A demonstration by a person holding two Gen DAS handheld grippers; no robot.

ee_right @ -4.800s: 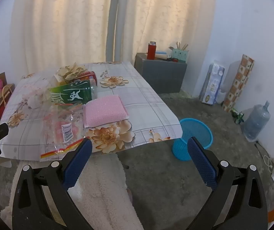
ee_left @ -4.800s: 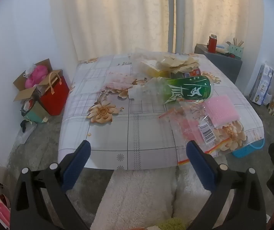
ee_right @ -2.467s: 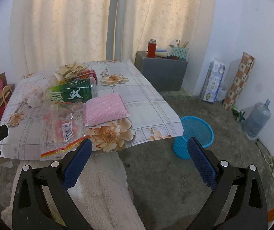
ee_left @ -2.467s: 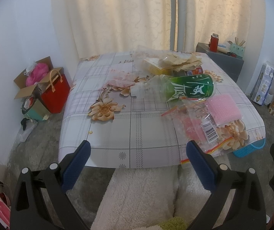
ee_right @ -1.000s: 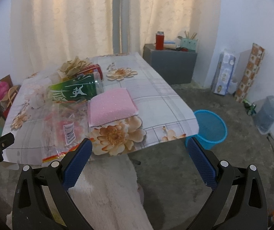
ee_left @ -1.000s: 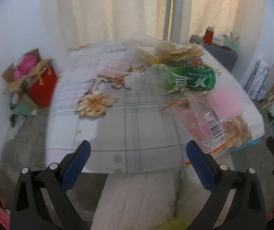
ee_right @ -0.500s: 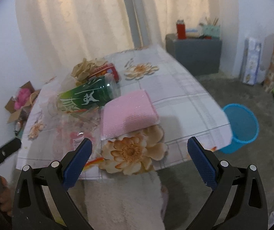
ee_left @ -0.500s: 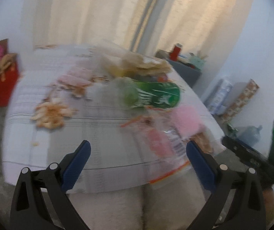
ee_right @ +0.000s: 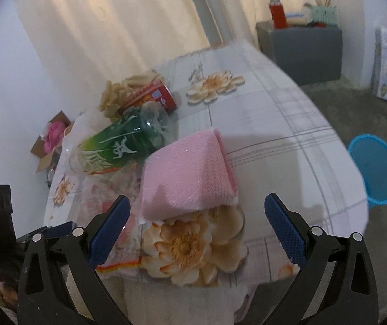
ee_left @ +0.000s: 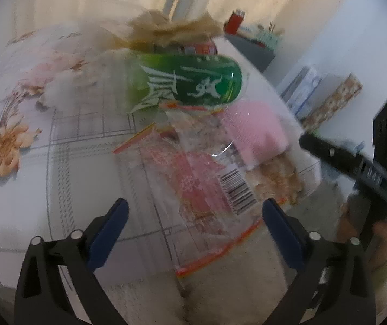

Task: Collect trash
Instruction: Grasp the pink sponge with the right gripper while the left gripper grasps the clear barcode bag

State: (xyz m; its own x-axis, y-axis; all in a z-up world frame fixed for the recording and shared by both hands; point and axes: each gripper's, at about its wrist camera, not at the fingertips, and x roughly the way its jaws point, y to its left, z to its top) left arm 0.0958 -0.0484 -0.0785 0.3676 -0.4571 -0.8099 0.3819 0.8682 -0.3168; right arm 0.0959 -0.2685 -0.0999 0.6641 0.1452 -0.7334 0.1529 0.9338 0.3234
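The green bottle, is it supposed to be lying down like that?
No. The green bottle lies tipped on its side on the table, among a red can, a clear plastic bag and a pink packet. It looks like litter.

Green bottle (ee_left: 190, 81) with white script, pink pad (ee_right: 188, 173), red can (ee_right: 155, 96), blue bin (ee_right: 375, 173), floral checked worktop (ee_right: 274, 124).

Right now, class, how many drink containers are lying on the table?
2. A green plastic bottle lies on its side left of the pink pack; a red can lies just behind it, under crumpled wrappers. Others may be hidden beneath.
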